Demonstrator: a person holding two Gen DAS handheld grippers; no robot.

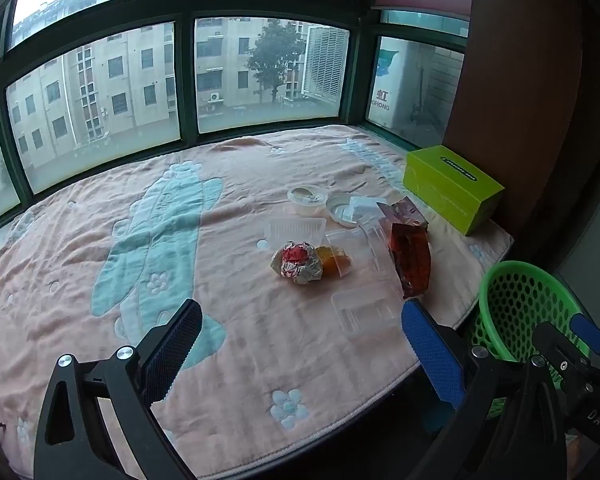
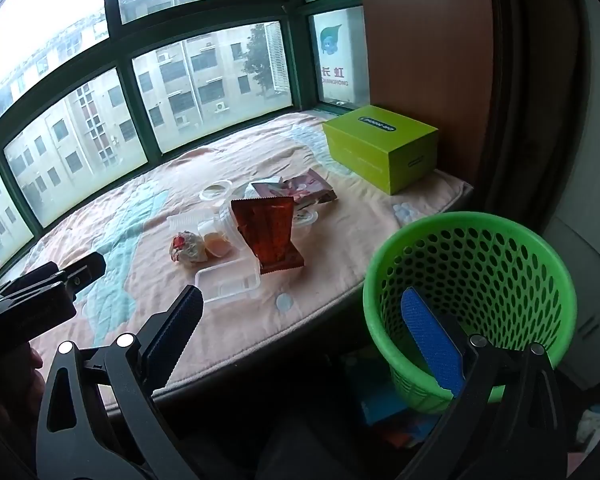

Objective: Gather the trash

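The left gripper (image 1: 300, 356) stands wide open with nothing between its jaws; it hangs above the near edge of the pink blanket (image 1: 228, 360), tilted down toward the litter; the right gripper (image 2: 300, 344) is open just as wide and also empty, and it hangs over the blanket's edge, close beside the green basket (image 2: 468, 256).

Further out the trash lies in one loose group in the middle of the blanket; nearest is a clear plastic tray (image 2: 228, 282), then a crumpled wrapper (image 2: 188, 249), a red-brown snack bag (image 2: 270, 232), some clear cups and lids (image 2: 216, 191) and a small printed packet (image 2: 308, 189); they touch or overlap each other.

The part of the basket's inside that I can see holds nothing; its bottom is hidden behind the right gripper.

So I judge the collecting has not begun; every piece remains to be picked up and dropped in the basket. The green box (image 2: 380, 146) at the far corner looks like no trash.
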